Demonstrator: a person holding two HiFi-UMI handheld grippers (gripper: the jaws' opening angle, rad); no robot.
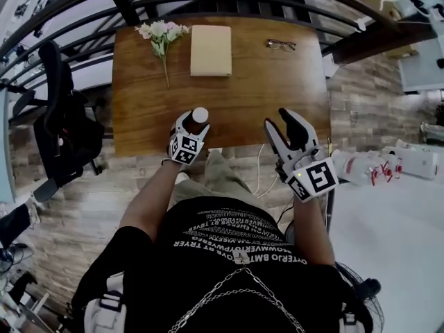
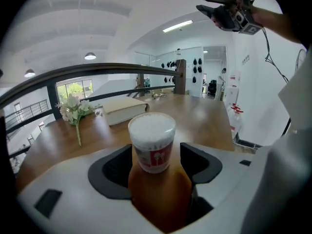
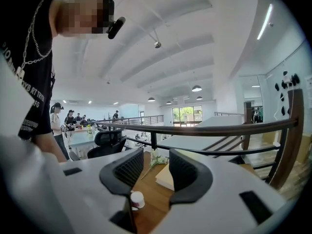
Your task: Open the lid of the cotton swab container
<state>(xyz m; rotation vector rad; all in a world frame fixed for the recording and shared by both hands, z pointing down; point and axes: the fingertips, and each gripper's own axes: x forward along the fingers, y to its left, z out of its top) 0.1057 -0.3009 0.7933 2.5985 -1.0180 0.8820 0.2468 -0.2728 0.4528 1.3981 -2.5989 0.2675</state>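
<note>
The cotton swab container [image 1: 200, 115] is a small clear tub with a white top and a red label, standing upright near the front edge of the wooden table [image 1: 277, 89]. My left gripper [image 1: 195, 122] is down at it with its jaws wide apart. In the left gripper view the container [image 2: 152, 143] stands between the two black pads with its lid on, and a thin gap shows on its right side. My right gripper [image 1: 283, 120] hovers open and empty over the table's front right, above and apart from the container [image 3: 137, 199].
A cream book [image 1: 211, 50], a sprig of pale flowers [image 1: 161, 33] and a pair of glasses [image 1: 280, 44] lie at the table's far side. A dark railing runs behind the table. A black office chair [image 1: 59, 116] stands to the left.
</note>
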